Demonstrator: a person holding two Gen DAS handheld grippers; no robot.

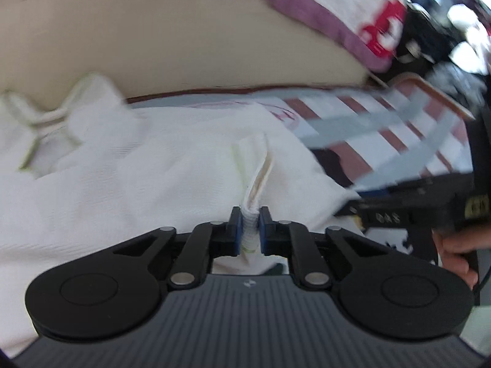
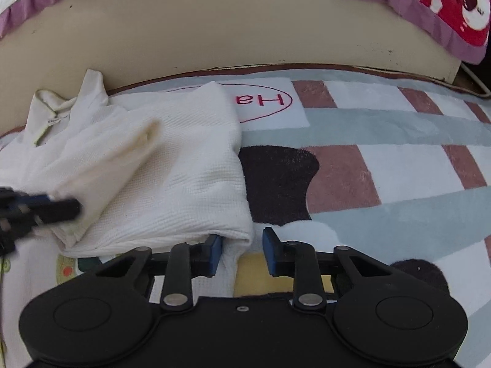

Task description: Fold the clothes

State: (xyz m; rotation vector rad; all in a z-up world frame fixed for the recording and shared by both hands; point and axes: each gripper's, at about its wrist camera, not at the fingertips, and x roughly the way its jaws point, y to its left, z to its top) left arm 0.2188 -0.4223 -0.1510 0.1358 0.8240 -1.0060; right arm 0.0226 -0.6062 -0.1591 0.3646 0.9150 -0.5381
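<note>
Centrally in the left wrist view, the left gripper (image 1: 249,224) is clamped on a bunched, ribbed edge of the white waffle-knit garment (image 1: 138,184), which rises in a ridge toward 12 o'clock from the blue pads. The right gripper (image 2: 241,250) stands with its jaws apart, the garment's near right corner (image 2: 239,239) lying between them against the left pad; nothing is pinched there.

From that corner the garment spreads toward 10 o'clock across the patterned blanket (image 2: 383,159), with one panel lapped over the body and the green-piped collar (image 2: 46,113) at the far left, near the beige headboard (image 2: 214,30). Its right edge runs straight, just beside a dark patch of the blanket print. A purple-frilled pillow (image 2: 445,15) sits at 1 o'clock, well apart. The other tool appears at 3 o'clock in the left view, held by a hand (image 1: 457,245).

Judged from the lapped panel and the pinched edge, a fold is in progress. To do it well, the right jaws should close on the corner as an anchor while the left carries its edge level, keeping the layers taut and aligned with the straight side.

No containers are visible in either view.
</note>
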